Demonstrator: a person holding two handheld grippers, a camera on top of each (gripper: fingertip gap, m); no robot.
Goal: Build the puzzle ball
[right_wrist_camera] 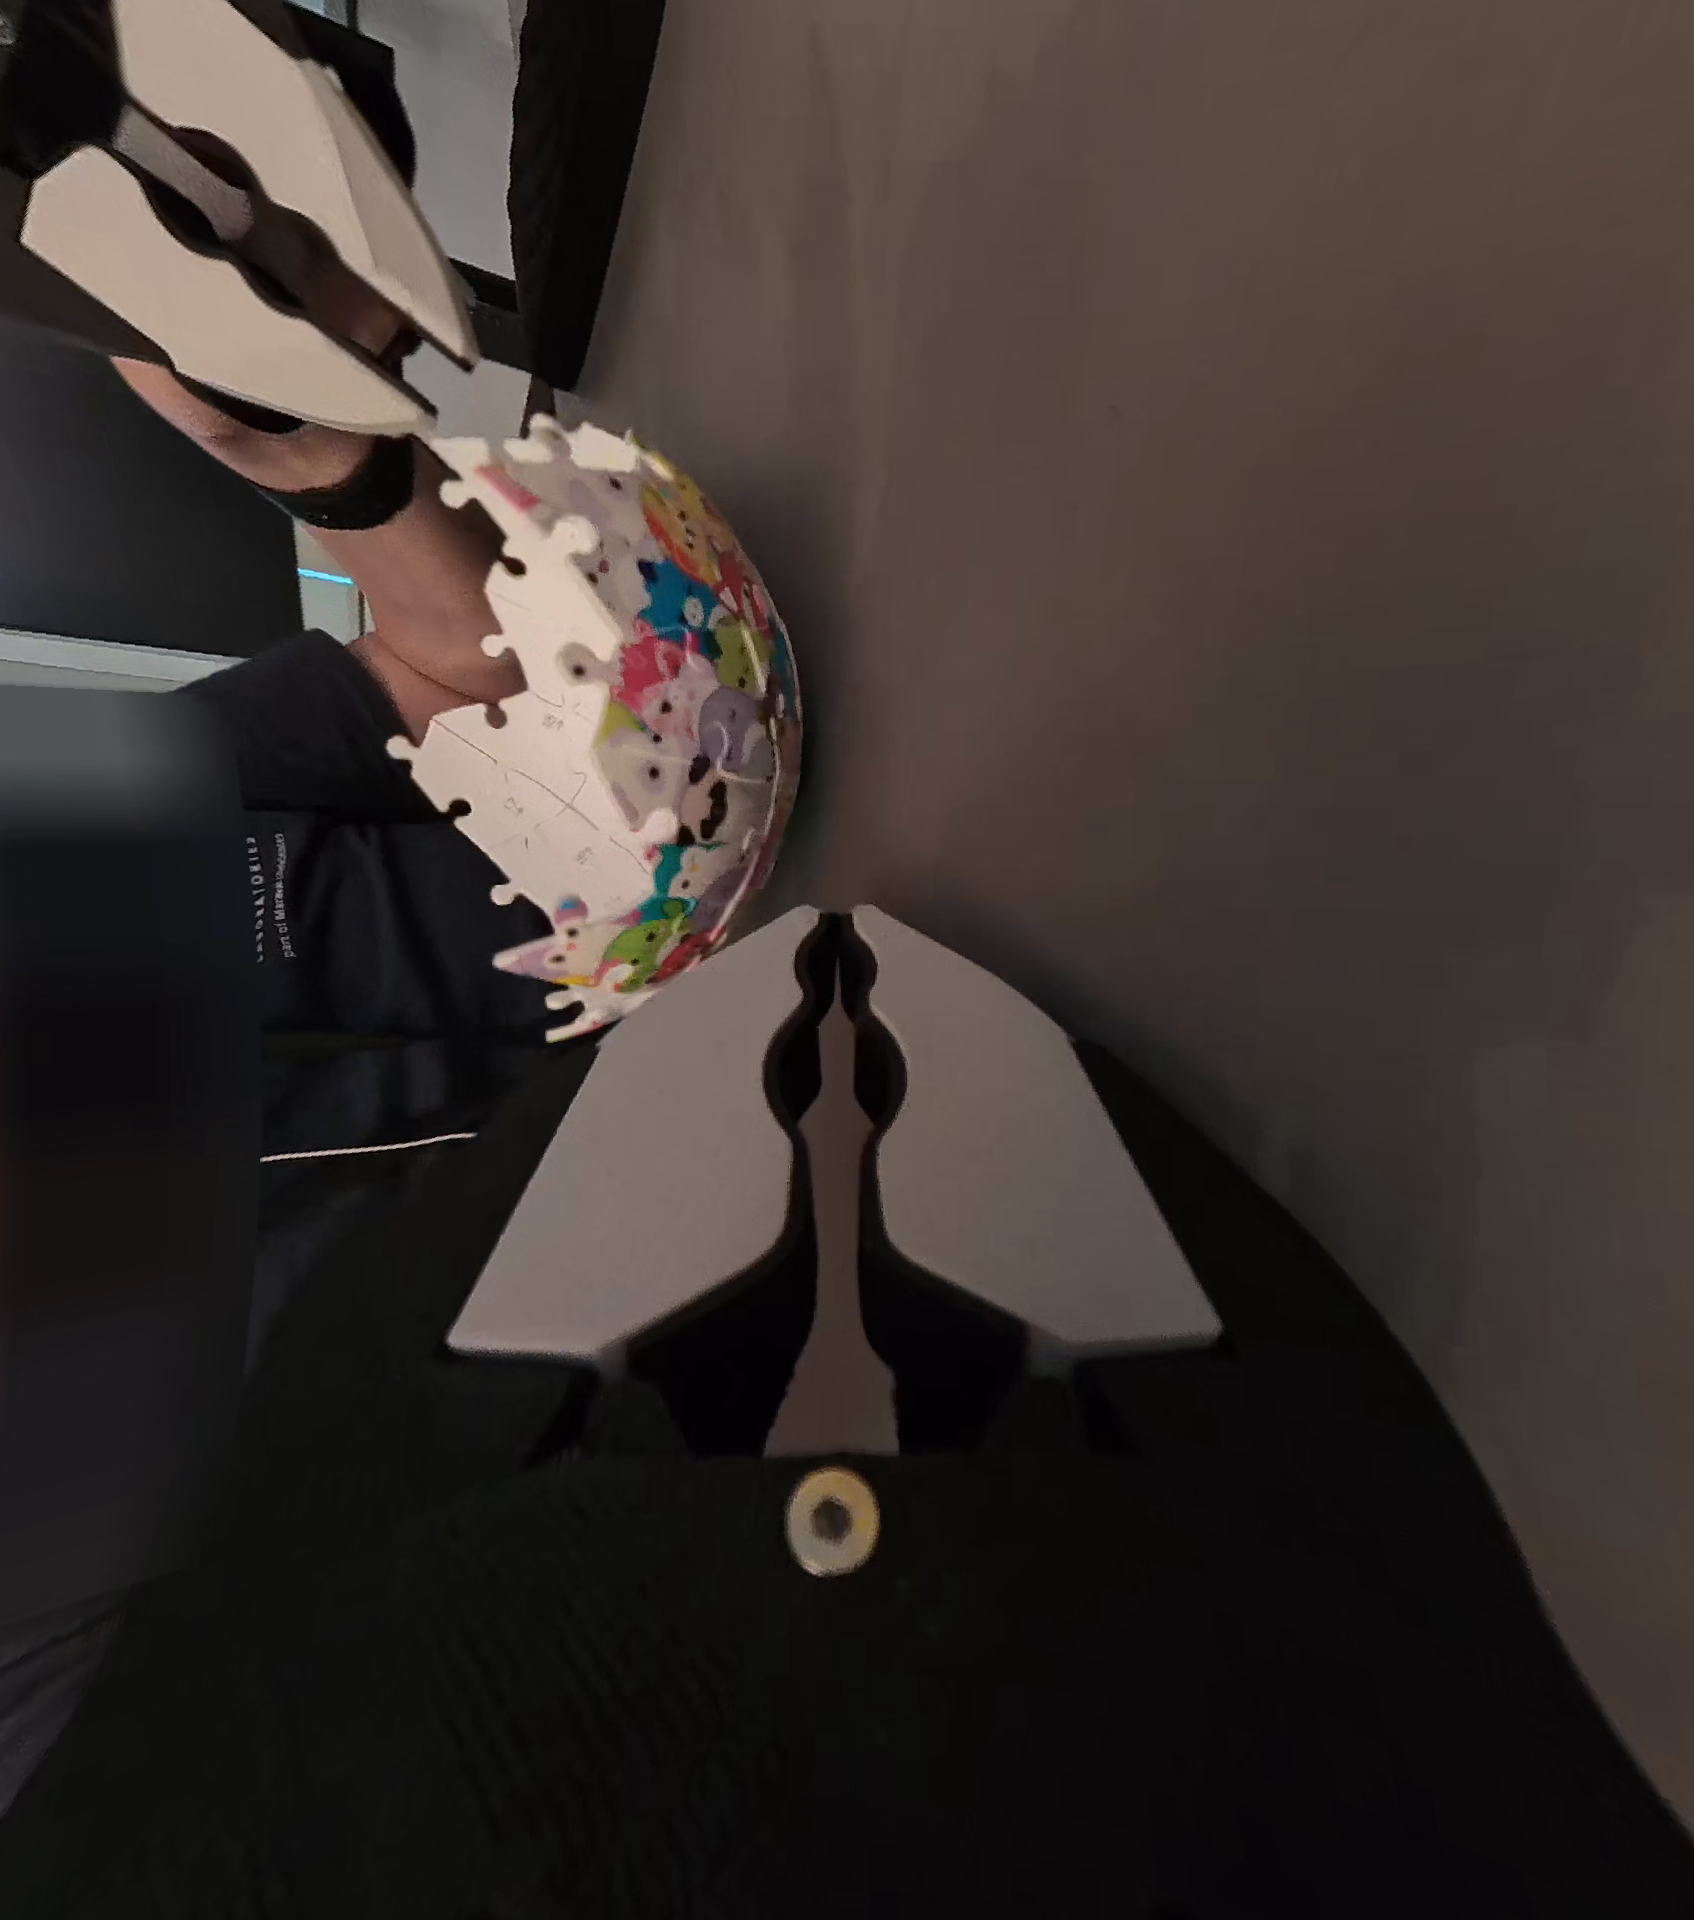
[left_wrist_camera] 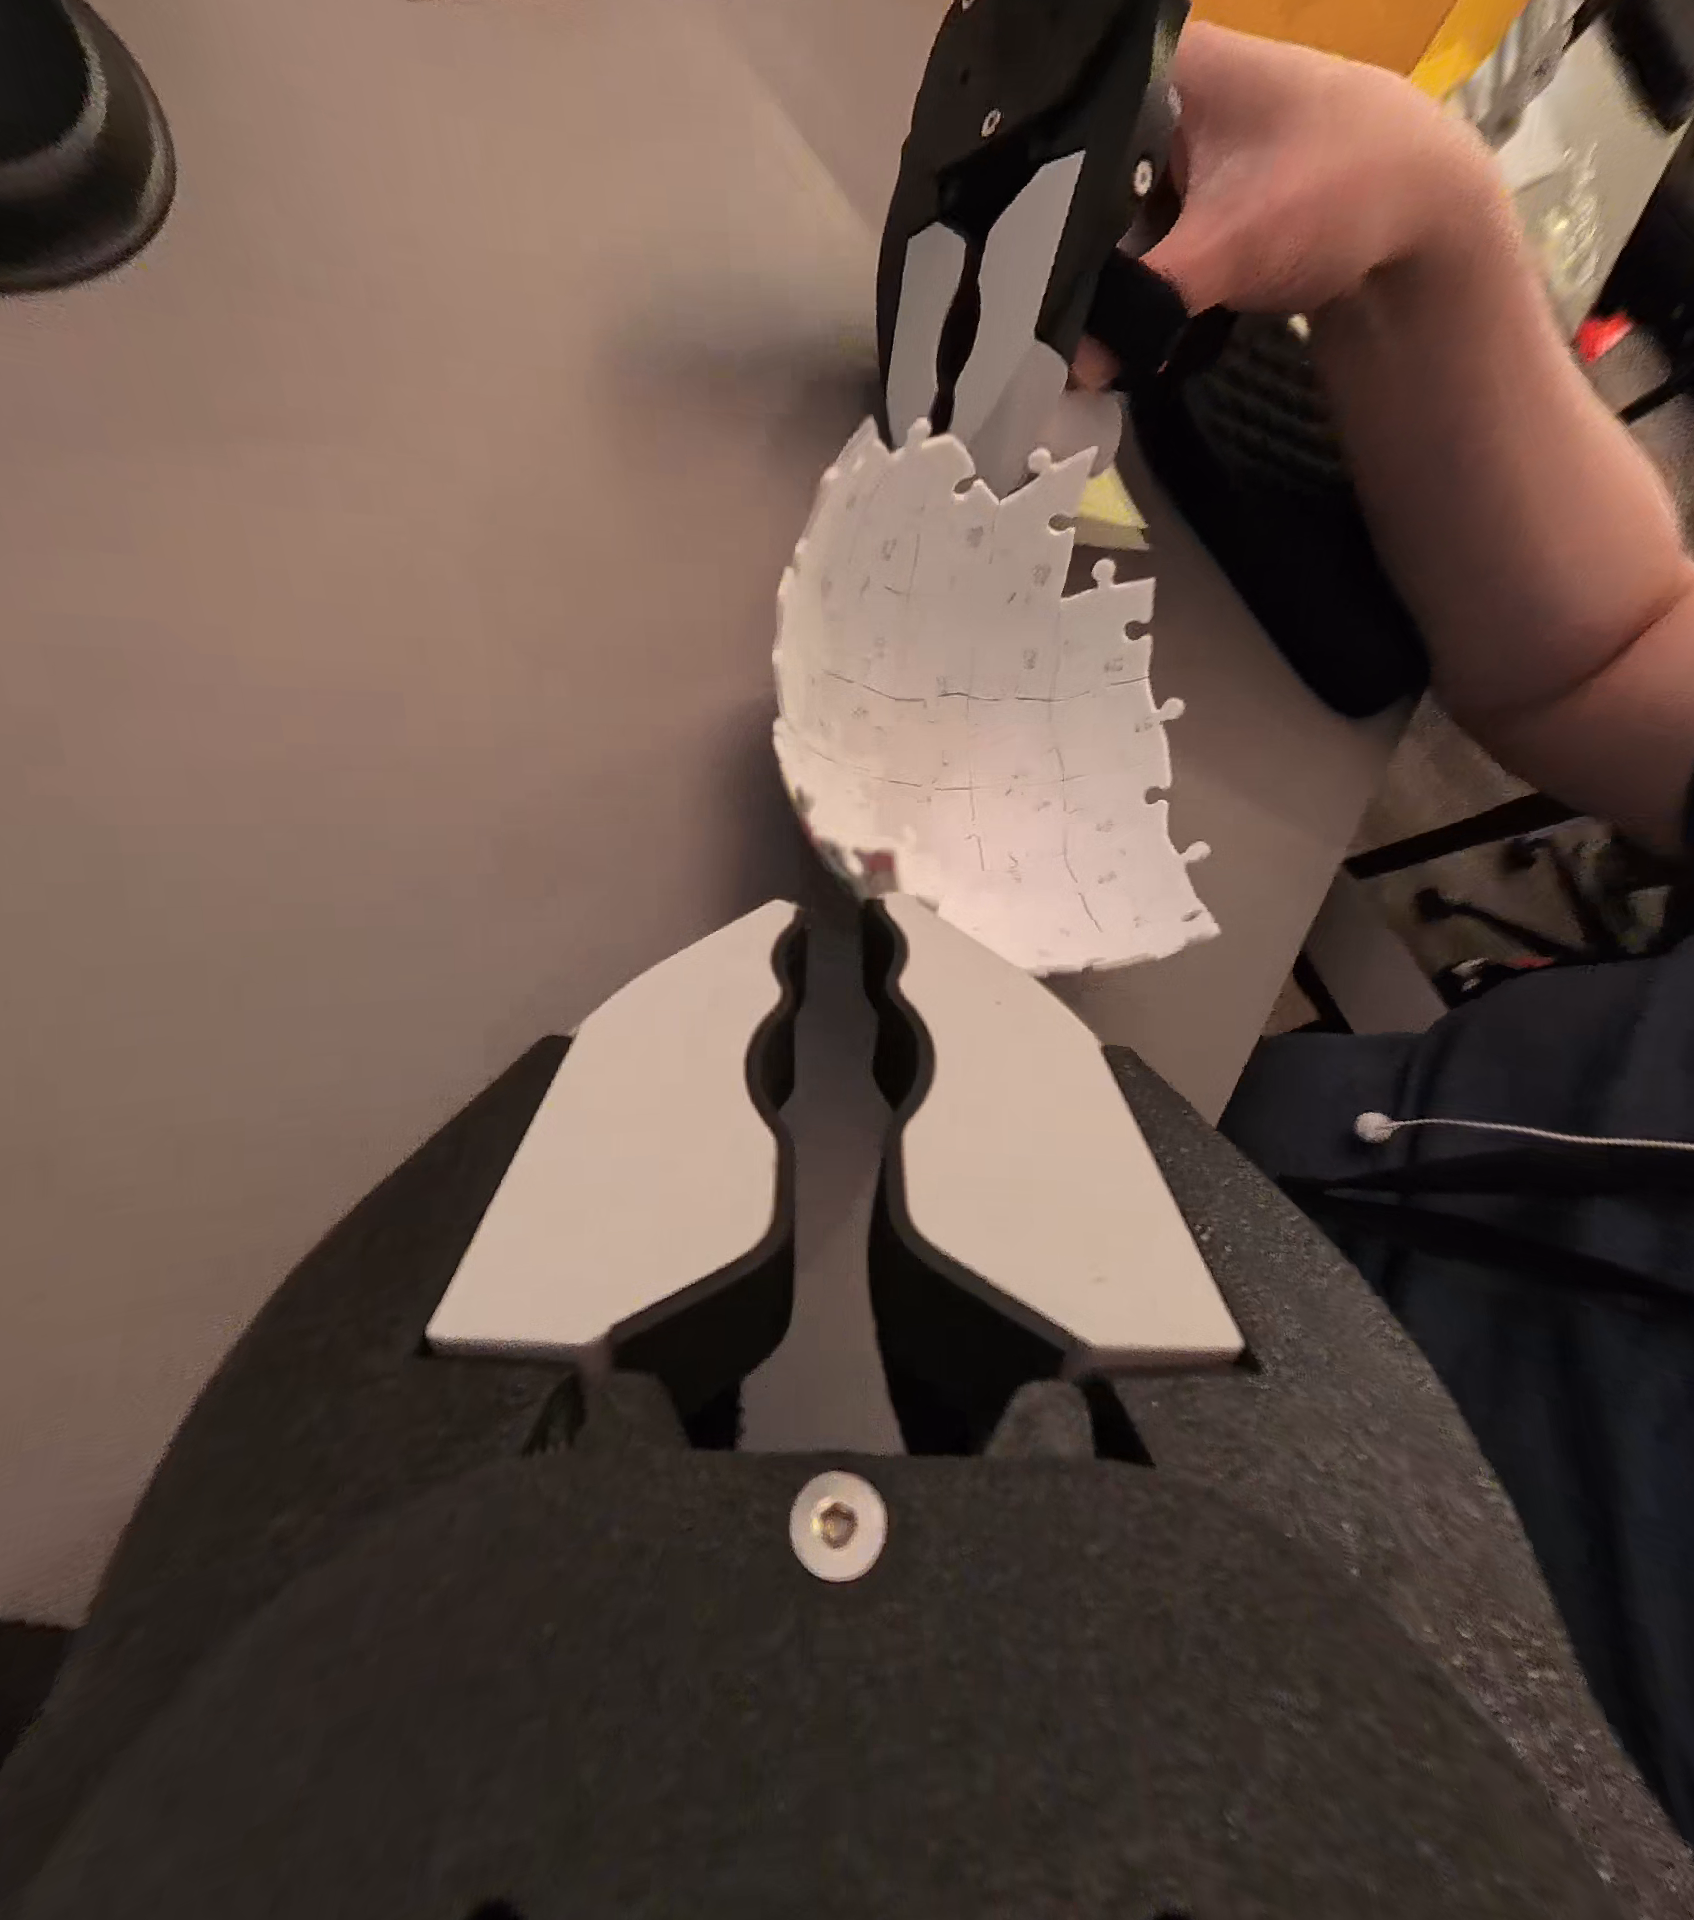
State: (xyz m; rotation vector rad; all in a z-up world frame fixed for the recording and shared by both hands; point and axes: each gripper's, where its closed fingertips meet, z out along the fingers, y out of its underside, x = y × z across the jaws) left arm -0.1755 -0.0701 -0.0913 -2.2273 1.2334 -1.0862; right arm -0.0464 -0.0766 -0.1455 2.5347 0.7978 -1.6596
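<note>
The left wrist view looks forward along its own left gripper, close to the half-built puzzle ball and facing its white hollow inside; the right gripper and the hand holding it lie beyond. The right wrist view is rolled sideways, close behind its fingertips, facing the ball's printed outside; both views share the ball, both grippers and the grey table.

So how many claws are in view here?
2. The left claw sits just below the puzzle shell's lower edge. The right claw is at its top rim. No others show.
</note>
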